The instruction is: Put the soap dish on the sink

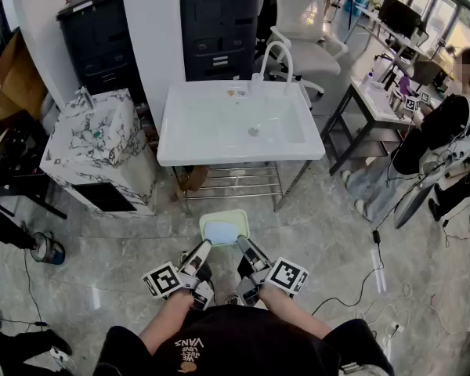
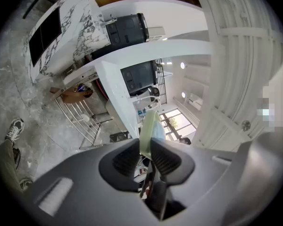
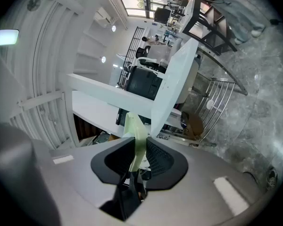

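The soap dish (image 1: 224,229), pale green with a light blue inner tray, hangs level above the floor in front of the white sink (image 1: 180,151). My left gripper (image 1: 206,247) is shut on its near left edge and my right gripper (image 1: 244,245) on its near right edge. In the left gripper view the dish's green rim (image 2: 149,128) stands edge-on between the pads of the left gripper (image 2: 145,157), with the sink (image 2: 114,74) beyond. The right gripper view shows the right gripper (image 3: 140,157) clamped on the rim (image 3: 134,128), with the sink (image 3: 172,84) ahead.
A curved faucet (image 1: 278,53) rises at the sink's back right, and a wire rack (image 1: 239,182) sits under the basin. A marble-patterned cabinet (image 1: 94,143) stands to its left. A person sits at a desk (image 1: 431,139) on the right. Cables (image 1: 380,269) lie on the floor.
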### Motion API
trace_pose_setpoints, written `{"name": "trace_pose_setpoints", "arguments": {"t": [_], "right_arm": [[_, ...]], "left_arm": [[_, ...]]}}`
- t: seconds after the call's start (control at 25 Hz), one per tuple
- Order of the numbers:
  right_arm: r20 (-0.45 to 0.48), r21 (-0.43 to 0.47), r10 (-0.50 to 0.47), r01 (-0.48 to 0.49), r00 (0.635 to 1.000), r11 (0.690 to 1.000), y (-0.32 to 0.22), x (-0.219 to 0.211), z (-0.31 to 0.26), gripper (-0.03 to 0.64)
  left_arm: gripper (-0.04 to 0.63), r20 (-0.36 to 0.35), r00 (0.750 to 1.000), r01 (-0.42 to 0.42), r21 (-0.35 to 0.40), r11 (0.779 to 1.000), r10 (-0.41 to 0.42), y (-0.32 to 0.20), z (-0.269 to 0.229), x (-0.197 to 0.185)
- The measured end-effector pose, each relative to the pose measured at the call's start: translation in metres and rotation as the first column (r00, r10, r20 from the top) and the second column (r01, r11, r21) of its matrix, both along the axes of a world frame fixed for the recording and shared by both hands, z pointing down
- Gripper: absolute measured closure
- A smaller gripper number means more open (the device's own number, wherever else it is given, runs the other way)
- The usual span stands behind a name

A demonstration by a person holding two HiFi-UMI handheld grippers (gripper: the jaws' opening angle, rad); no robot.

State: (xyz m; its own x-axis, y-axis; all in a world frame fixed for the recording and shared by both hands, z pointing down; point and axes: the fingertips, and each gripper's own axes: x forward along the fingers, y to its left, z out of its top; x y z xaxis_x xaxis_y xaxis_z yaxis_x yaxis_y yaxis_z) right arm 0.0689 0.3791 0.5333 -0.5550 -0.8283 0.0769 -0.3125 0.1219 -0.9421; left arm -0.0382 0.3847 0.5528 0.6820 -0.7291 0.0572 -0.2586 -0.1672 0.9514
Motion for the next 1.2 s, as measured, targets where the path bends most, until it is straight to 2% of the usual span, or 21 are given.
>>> {"name": "trace_pose_setpoints", "arguments": {"t": [0.2, 0.32, 0.52, 0.68, 0.8, 0.92, 1.08, 1.2], "right_arm": [[-0.004, -0.028, 0.026, -0.026, 1.0, 0.999, -0.008, -0.002, 0.006, 0.54], [0.017, 0.002, 0.026, -0.026, 1.0, 1.0, -0.02, -0.006, 0.003, 0.54], [0.017, -0.005, 0.042, -0.042, 0.999, 0.999, -0.042, -0.01, 0.005, 0.54], [0.002, -0.059, 0.084, -0.083, 0.996, 0.995, -0.064, -0.016, 0.014, 0.54], [0.004, -0.067, 0.109, -0.108, 0.994, 0.992, -0.086, -0.024, 0.013, 0.54], [0.025, -0.016, 0.115, -0.115, 0.993, 0.993, -0.112, -0.033, 0.003, 0.54], [0.004, -0.043, 0.157, -0.157, 0.988, 0.987, -0.137, -0.039, 0.002, 0.54], [0.024, -0.011, 0.17, -0.17, 0.985, 0.985, -0.159, -0.048, -0.005, 0.54]], "left_arm": [[0.471, -0.016, 1.0, -0.001, 0.005, 1.0, 0.001, -0.011, 0.0, -0.004], [0.471, -0.015, 1.0, -0.007, -0.002, 1.0, 0.007, -0.021, 0.001, -0.006], [0.471, -0.016, 0.999, -0.03, -0.011, 0.999, 0.03, -0.046, 0.006, -0.011], [0.471, -0.015, 0.998, -0.059, -0.016, 0.998, 0.059, -0.074, 0.008, -0.02], [0.471, -0.014, 0.996, -0.084, -0.015, 0.996, 0.083, -0.1, 0.006, -0.027], [0.471, -0.018, 0.994, -0.108, -0.009, 0.994, 0.108, -0.125, 0.002, -0.033], [0.471, -0.015, 0.991, -0.134, -0.008, 0.991, 0.134, -0.156, -0.002, -0.042], [0.471, -0.023, 0.988, -0.156, 0.004, 0.988, 0.156, -0.177, -0.005, -0.048]]}}
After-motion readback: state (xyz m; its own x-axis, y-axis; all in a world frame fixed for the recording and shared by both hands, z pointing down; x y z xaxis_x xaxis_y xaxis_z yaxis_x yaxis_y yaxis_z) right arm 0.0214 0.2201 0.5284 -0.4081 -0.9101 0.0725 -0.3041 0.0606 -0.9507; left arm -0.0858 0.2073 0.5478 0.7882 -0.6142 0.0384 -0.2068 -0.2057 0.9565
